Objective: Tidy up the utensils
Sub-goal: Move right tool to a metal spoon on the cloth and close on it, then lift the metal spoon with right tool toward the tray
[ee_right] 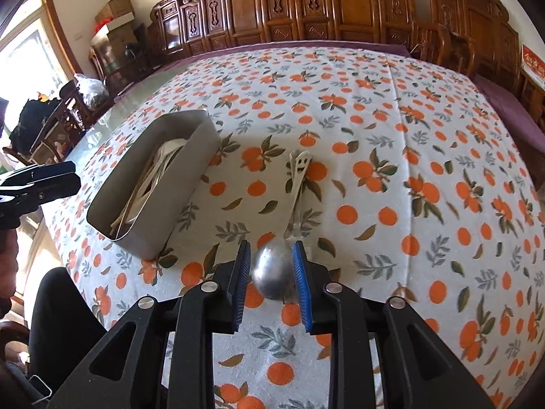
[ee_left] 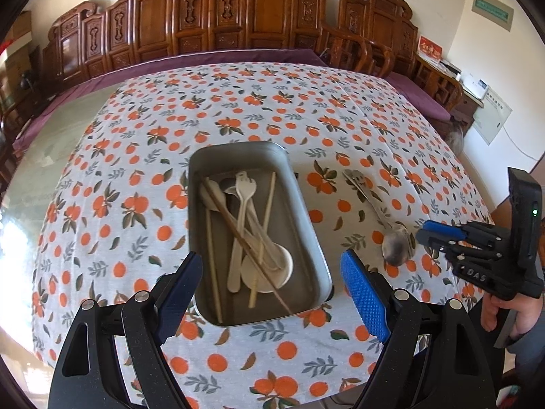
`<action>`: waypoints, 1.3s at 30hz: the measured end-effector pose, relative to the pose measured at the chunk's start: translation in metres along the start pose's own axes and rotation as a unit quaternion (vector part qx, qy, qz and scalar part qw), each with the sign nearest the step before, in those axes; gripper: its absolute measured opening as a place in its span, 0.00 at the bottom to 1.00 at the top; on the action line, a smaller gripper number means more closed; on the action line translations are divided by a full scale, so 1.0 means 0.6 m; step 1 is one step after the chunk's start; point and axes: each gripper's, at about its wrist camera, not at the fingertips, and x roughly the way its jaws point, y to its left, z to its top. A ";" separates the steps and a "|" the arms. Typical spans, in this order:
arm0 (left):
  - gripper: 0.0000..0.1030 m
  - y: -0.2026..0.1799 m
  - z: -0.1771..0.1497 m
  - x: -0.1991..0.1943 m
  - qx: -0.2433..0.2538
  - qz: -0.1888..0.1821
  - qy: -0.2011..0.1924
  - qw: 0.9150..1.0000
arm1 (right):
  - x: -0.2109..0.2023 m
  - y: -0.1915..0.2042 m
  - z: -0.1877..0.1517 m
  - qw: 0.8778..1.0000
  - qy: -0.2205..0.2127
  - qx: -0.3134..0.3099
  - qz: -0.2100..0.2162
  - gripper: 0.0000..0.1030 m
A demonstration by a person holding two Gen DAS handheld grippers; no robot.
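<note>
1. utensils sit mostly inside a grey metal tray (ee_left: pixel 299 225) on the bench (ee_left: pixel 238 109), which wears a cloth printed with oranges and leaves.
2. in the tray lie pale chopsticks (ee_left: pixel 213 259), a darker chopstick (ee_left: pixel 238 228) crossing them, a white fork (ee_left: pixel 240 225) and a white spoon (ee_left: pixel 269 267) with its bowl toward the near end.
3. 1 metal spoon (ee_right: pixel 272 269) lies on the cloth outside the tray, to its right in the left wrist view, bowl nearest the camera and its handle, with a smiling face cut into the end, pointing away.
4. right claw (ee_right: pixel 271 274) has its blue pads on either side of the spoon's bowl, parted a little; the right wrist view does not show them pressing on it.
5. left claw (ee_left: pixel 272 289) is spread wide above the near end of the tray, with nothing between its fingers.
6. a hand (ee_left: pixel 511 313) holds the right claw's grip at the right edge of the left wrist view.
</note>
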 end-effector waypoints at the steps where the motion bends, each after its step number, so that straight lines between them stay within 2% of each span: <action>1: 0.77 -0.003 0.000 0.002 0.001 -0.001 0.001 1.000 | 0.005 0.001 0.000 1.000 0.002 0.000 0.001 0.27; 8: 0.77 -0.014 -0.002 0.008 0.008 -0.003 0.007 1.000 | 0.048 -0.001 -0.004 1.000 0.026 0.000 -0.008 0.27; 12: 0.77 -0.011 -0.003 0.009 0.006 -0.003 0.009 1.000 | 0.054 0.000 -0.007 1.000 0.024 -0.004 -0.006 0.34; 17: 0.77 -0.010 -0.003 0.009 0.006 -0.004 0.008 1.000 | 0.059 0.020 -0.007 0.999 0.029 -0.030 -0.018 0.37; 21: 0.77 -0.010 -0.003 0.009 0.008 -0.003 0.007 1.000 | 0.059 0.032 -0.008 0.999 0.032 -0.038 -0.010 0.20; 25: 0.77 -0.009 -0.005 0.009 0.006 -0.003 0.007 1.000 | 0.064 0.042 -0.003 0.999 0.033 -0.036 0.002 0.20; 31: 0.77 -0.007 -0.007 0.004 0.006 -0.002 0.005 1.000 | 0.067 0.038 0.014 1.000 0.021 -0.018 -0.010 0.20; 39: 0.77 -0.006 -0.007 0.001 0.005 -0.005 0.004 1.000 | 0.118 0.008 0.044 0.998 0.061 0.025 -0.019 0.19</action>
